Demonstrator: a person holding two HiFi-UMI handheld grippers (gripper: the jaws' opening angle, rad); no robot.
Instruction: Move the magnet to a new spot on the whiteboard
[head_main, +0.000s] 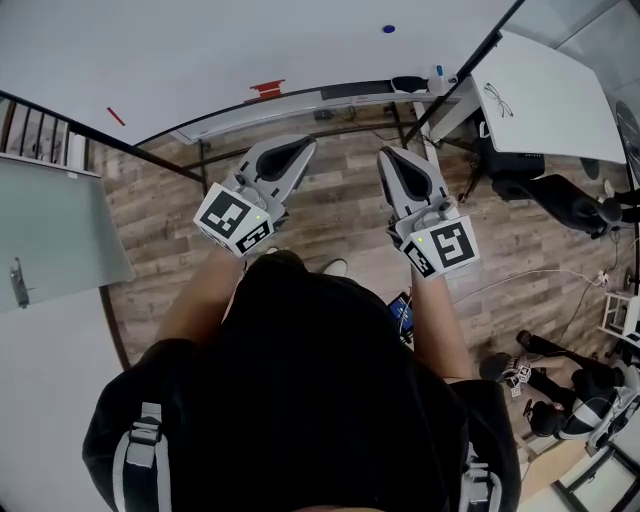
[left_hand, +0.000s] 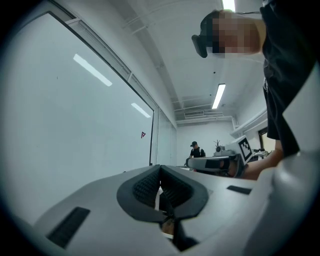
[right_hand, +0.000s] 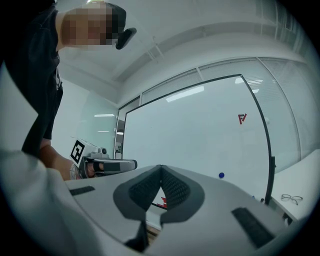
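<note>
The small round blue magnet (head_main: 388, 29) sticks to the whiteboard (head_main: 200, 50) at the top of the head view, and the right gripper view shows the magnet (right_hand: 221, 175) low on the whiteboard (right_hand: 200, 140). My left gripper (head_main: 300, 148) and right gripper (head_main: 392, 158) are held side by side over the wooden floor, well short of the board. Both point toward it. The left gripper (left_hand: 160, 167) and the right gripper (right_hand: 160, 168) are each shut, tips together, with nothing between them.
A red object (head_main: 266, 90) lies on the board's tray (head_main: 300, 100), and a red mark (right_hand: 242, 118) is high on the board. A white table (head_main: 545, 100) with glasses (head_main: 498, 98) stands at right. Chairs and cables sit at lower right. A person (left_hand: 196, 149) stands far off.
</note>
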